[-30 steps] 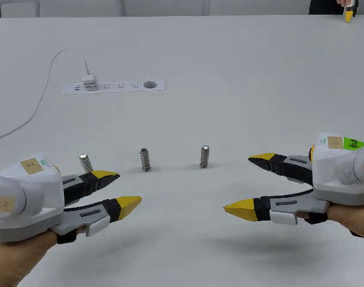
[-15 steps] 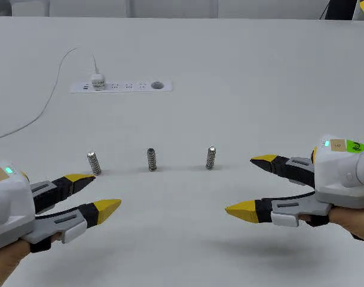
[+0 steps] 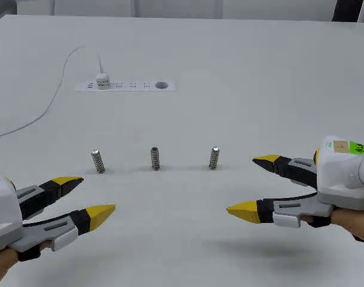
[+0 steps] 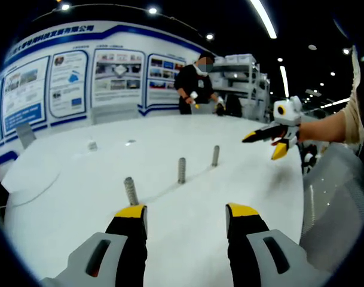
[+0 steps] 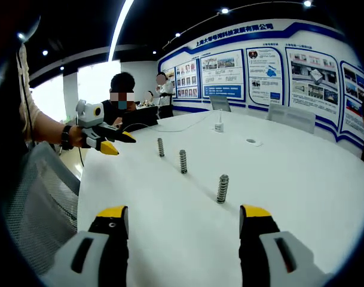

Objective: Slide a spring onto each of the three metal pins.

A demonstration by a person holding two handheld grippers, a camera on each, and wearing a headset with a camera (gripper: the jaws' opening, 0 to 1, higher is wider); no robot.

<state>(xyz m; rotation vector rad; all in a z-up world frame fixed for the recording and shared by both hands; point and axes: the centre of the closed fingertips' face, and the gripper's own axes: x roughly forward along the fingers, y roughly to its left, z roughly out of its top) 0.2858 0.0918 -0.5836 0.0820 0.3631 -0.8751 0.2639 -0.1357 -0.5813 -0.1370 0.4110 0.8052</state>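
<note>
Over the near left part of the worktop (image 3: 277, 72) the left gripper (image 3: 97, 194) hangs just above the surface, its jaws spread apart and holding nothing. A cable (image 3: 47, 107) runs in from the left edge to a white plug (image 3: 101, 79) seated in a power strip (image 3: 126, 86) that lies toward the far edge. About midway between the far and near edges three pins stand upright in a row, well apart from one another: the left pin (image 3: 98, 161), the middle pin (image 3: 155, 158) and the right pin (image 3: 214, 158). A spring (image 5: 222, 189) is coiled around each, with the rounded metal tip showing on top. The left pin is near the left gripper's upper jaw but apart from it. Over the near right part the right gripper (image 3: 241, 184) hovers, jaws wide and empty, pointing left, near the right pin without touching it.
</note>
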